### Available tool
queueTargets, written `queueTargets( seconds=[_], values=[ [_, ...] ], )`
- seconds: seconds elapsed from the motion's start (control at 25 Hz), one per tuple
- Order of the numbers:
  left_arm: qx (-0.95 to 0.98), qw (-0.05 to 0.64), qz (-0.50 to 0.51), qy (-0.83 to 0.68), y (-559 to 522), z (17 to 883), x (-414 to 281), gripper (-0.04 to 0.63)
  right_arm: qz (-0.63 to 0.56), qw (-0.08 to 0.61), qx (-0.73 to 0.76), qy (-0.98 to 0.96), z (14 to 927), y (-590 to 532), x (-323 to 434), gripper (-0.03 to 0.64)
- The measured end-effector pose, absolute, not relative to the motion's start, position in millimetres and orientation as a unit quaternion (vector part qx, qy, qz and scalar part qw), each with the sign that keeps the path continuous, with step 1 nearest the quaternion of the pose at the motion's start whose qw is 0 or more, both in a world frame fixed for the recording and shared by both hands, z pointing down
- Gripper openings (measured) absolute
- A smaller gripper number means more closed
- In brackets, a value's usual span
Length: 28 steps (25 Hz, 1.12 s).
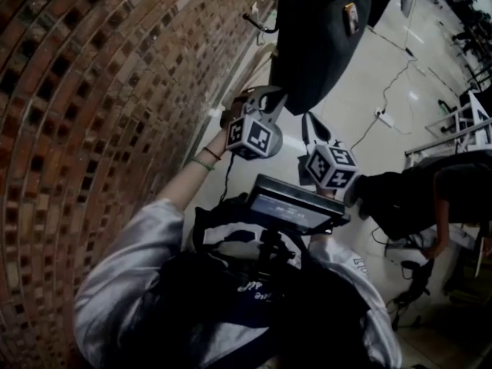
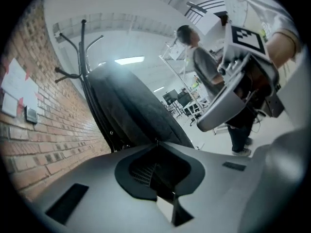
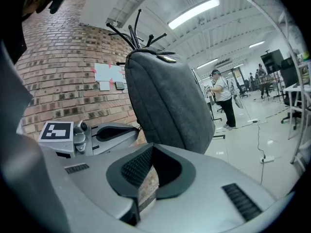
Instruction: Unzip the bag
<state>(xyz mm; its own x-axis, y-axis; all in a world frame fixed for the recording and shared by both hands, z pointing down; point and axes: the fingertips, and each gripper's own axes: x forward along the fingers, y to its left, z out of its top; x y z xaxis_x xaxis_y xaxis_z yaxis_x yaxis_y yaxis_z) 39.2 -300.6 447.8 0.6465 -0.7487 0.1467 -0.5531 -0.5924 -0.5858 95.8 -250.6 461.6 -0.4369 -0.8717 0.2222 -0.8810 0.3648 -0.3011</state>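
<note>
Left gripper [image 2: 156, 142] pinched closed at bag [image 2: 136, 106] edge, right gripper [image 3: 151, 148] closed empty beside bag; hanging bag could swing, zipper slips.

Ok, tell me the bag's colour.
The bag is dark grey with a felt-like look. The right gripper view shows it best.

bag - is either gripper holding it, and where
The left gripper seems shut on the bag's lower edge; exactly what it pinches there is too small to tell. The right gripper is shut, holding nothing.
</note>
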Motion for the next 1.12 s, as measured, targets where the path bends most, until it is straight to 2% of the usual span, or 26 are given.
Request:
queueTargets(
  seconds=[0.48,1.12],
  values=[
    [-0.901,0.104,-0.085,0.413,-278.0,431.1,25.4,0.028,0.159,0.044,0.529,-0.833,465.7,-247.0,88.2,-0.009],
    [-0.880,0.007,-0.088,0.467,-254.4,470.5,-7.1,0.028,0.144,0.049,0.480,-0.864,461.7,-229.1,72.4,-0.009]
  ],
)
